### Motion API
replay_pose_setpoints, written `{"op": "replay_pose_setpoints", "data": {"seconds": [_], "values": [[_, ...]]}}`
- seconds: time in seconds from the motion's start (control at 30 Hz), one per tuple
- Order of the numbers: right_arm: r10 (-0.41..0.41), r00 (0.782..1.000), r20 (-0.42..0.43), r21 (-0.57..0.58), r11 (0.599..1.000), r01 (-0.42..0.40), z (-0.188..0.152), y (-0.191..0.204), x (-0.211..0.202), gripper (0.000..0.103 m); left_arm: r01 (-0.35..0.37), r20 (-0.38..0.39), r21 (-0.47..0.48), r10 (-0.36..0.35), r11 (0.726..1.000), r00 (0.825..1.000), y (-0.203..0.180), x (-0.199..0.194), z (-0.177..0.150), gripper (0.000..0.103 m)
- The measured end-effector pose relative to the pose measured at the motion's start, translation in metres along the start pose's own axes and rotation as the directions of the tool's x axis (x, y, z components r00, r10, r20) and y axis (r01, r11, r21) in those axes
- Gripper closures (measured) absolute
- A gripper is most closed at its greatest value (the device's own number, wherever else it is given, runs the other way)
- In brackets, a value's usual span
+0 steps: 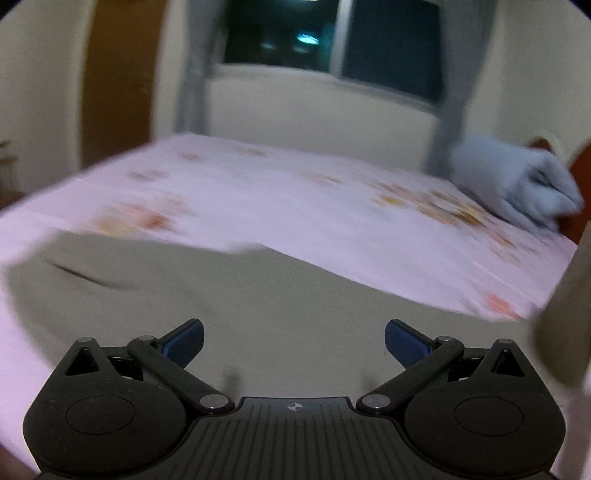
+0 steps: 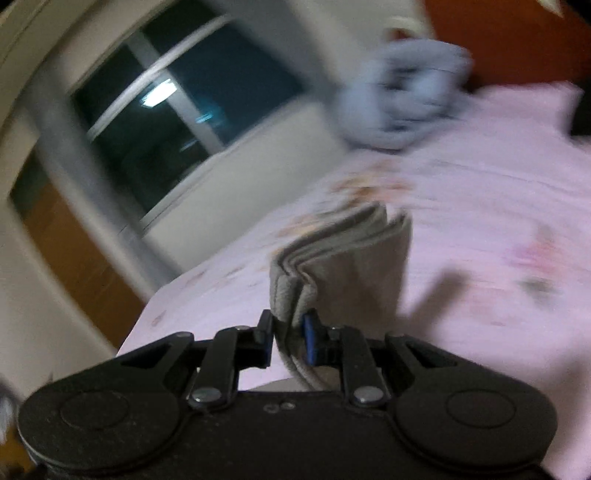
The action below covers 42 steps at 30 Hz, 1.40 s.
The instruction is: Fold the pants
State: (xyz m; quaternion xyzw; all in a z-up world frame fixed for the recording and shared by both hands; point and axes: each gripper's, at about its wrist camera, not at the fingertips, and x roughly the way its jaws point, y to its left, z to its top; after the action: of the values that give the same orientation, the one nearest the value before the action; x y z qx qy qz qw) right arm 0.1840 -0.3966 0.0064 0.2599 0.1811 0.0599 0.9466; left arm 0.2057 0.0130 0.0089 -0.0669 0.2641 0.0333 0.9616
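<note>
Pink bedsheet (image 2: 480, 192); layered khaki pants (image 2: 343, 258).

The pants (image 2: 354, 258) are matt beige cloth, thick and finely ribbed along the folded edge. The bed sheet (image 1: 295, 206) is smooth, pale pink printed cloth. The right gripper (image 2: 289, 334) is matt black plastic with shiny metal rivets and blue pads (image 2: 309, 339). The blue-grey bundle (image 1: 517, 188) looks like soft cloth. The window (image 1: 332, 33) pane is glossy glass.
</note>
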Motion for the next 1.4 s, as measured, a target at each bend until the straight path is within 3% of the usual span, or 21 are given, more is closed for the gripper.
{"op": "replay_pose_setpoints", "data": {"seconds": [0.1,0.2,0.27,0.3,0.33,0.37,0.4,0.53,0.6,0.7,0.77,0.87,0.97,1.2,1.23,1.27,1.3,1.37,1.4], "values": [[0.065,0.995,-0.073,-0.144,0.987,-0.075,-0.037,0.08,0.039,0.095,-0.066,0.02,-0.083,0.067,0.994,0.998,0.084,-0.013,0.011,0.0],[0.111,0.973,-0.202,-0.254,0.954,-0.162,-0.098,0.147,0.082,0.094,-0.125,0.006,-0.159,0.128,0.979,0.992,0.15,-0.025,-0.001,0.0],[0.095,0.939,-0.331,-0.34,0.916,-0.212,-0.155,0.179,0.115,0.084,-0.132,-0.013,-0.21,0.132,0.969,0.991,0.174,-0.026,-0.012,0.0],[0.049,0.893,-0.447,-0.382,0.892,-0.24,-0.181,0.191,0.131,0.077,-0.139,-0.026,-0.234,0.137,0.962,0.99,0.184,-0.027,-0.017,0.0],[0.008,0.883,-0.469,-0.421,0.877,-0.231,-0.198,0.198,0.131,0.076,-0.136,-0.038,-0.25,0.131,0.959,0.991,0.188,-0.025,-0.021,0.0],[0.042,0.909,-0.415,-0.431,0.87,-0.237,-0.199,0.198,0.117,0.077,-0.118,-0.05,-0.263,0.108,0.958,0.993,0.191,-0.024,-0.026,0.0],[0.083,0.918,-0.388,-0.408,0.878,-0.252,-0.192,0.193,0.104,0.081,-0.087,-0.06,-0.271,0.073,0.959,0.995,0.189,-0.02,-0.029,0.0],[0.043,0.958,-0.282,-0.34,0.929,-0.142,-0.143,0.15,0.073,0.079,0.071,-0.067,-0.229,-0.089,0.971,0.994,0.148,-0.002,-0.036,0.0],[-0.001,0.97,-0.243,-0.28,0.957,-0.069,-0.115,0.123,0.064,0.077,0.151,-0.071,-0.189,-0.167,0.97,0.983,0.116,0.007,-0.035,0.0],[-0.052,0.983,-0.174,-0.265,0.964,0.004,-0.088,0.095,0.041,0.076,0.235,-0.085,-0.175,-0.252,0.956,0.964,0.083,0.021,-0.031,0.001],[-0.071,0.985,-0.155,-0.243,0.969,0.032,-0.082,0.075,0.024,0.073,0.281,-0.099,-0.165,-0.299,0.945,0.949,0.061,0.027,-0.029,0.012],[-0.091,0.985,-0.147,-0.201,0.978,0.06,-0.088,0.056,0.013,0.067,0.28,-0.169,-0.172,-0.309,0.944,0.936,0.046,0.043,-0.035,0.024],[-0.104,0.983,-0.15,-0.16,0.984,0.079,-0.091,0.036,0.008,0.066,0.257,-0.204,-0.189,-0.294,0.948,0.934,0.042,0.053,-0.047,0.027],[-0.089,0.981,-0.172,-0.086,0.993,0.075,-0.096,0.011,0.004,0.061,0.278,-0.154,-0.376,-0.356,0.884,0.922,0.046,0.076,-0.06,0.03],[-0.085,0.982,-0.169,-0.063,0.995,0.075,-0.096,0.007,0.002,0.061,0.282,-0.153,-0.392,-0.364,0.876,0.919,0.045,0.08,-0.061,0.05],[-0.087,0.983,-0.165,-0.049,0.996,0.08,-0.096,0.004,0.001,0.061,0.283,-0.165,-0.401,-0.372,0.871,0.913,0.044,0.083,-0.062,0.085],[-0.094,0.983,-0.16,-0.042,0.995,0.089,-0.095,0.001,0.0,0.06,0.289,-0.154,-0.418,-0.38,0.861,0.912,0.047,0.084,-0.062,0.087],[-0.112,0.98,-0.166,-0.03,0.994,0.109,-0.095,-0.005,-0.001,0.057,0.347,-0.077,-0.471,-0.429,0.811,0.9,0.056,0.079,-0.06,0.087],[-0.116,0.979,-0.17,-0.024,0.993,0.113,-0.095,-0.008,-0.001,0.057,0.359,-0.057,-0.471,-0.434,0.806,0.899,0.058,0.074,-0.059,0.087]]}}
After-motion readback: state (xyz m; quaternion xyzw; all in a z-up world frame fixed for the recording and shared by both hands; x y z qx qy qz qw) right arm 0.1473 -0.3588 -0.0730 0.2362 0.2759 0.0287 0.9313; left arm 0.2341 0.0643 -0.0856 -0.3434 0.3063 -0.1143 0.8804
